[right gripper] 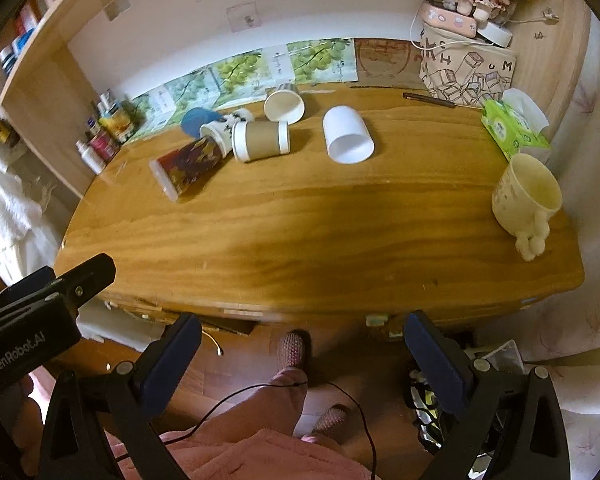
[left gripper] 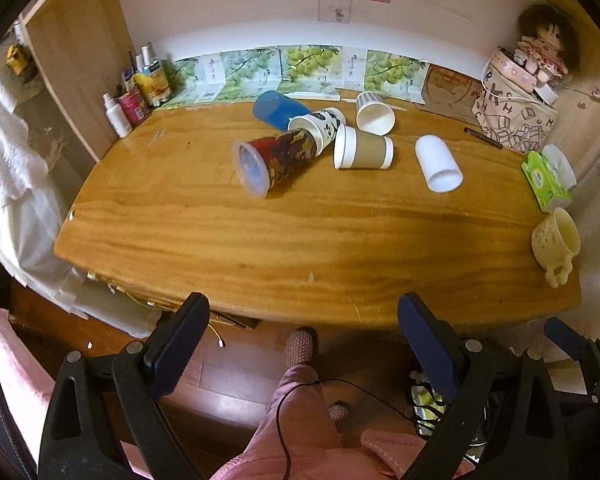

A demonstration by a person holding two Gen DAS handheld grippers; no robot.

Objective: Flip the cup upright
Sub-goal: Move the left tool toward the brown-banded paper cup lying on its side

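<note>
Several cups lie on their sides at the back of the wooden desk (left gripper: 300, 240): a red patterned cup (left gripper: 274, 160) (right gripper: 190, 166), a blue cup (left gripper: 278, 108), a black-and-white printed cup (left gripper: 320, 126), a brown-sleeved paper cup (left gripper: 364, 153) (right gripper: 262, 140), a striped paper cup (left gripper: 374, 114) (right gripper: 284, 104) and a plain white cup (left gripper: 438, 163) (right gripper: 348, 135). A cream mug (left gripper: 556, 240) (right gripper: 526, 200) lies tilted at the right edge. My left gripper (left gripper: 304, 316) and right gripper (right gripper: 302, 332) are both open and empty, held off the desk's front edge, far from the cups.
Bottles and cans (left gripper: 136, 92) stand at the back left. A green tissue box (left gripper: 546, 180) (right gripper: 514, 130), a printed bag (left gripper: 516, 116) with a doll on top, and a pen (left gripper: 484, 138) are at the back right. The person's legs and slippers (left gripper: 300, 346) are below the desk.
</note>
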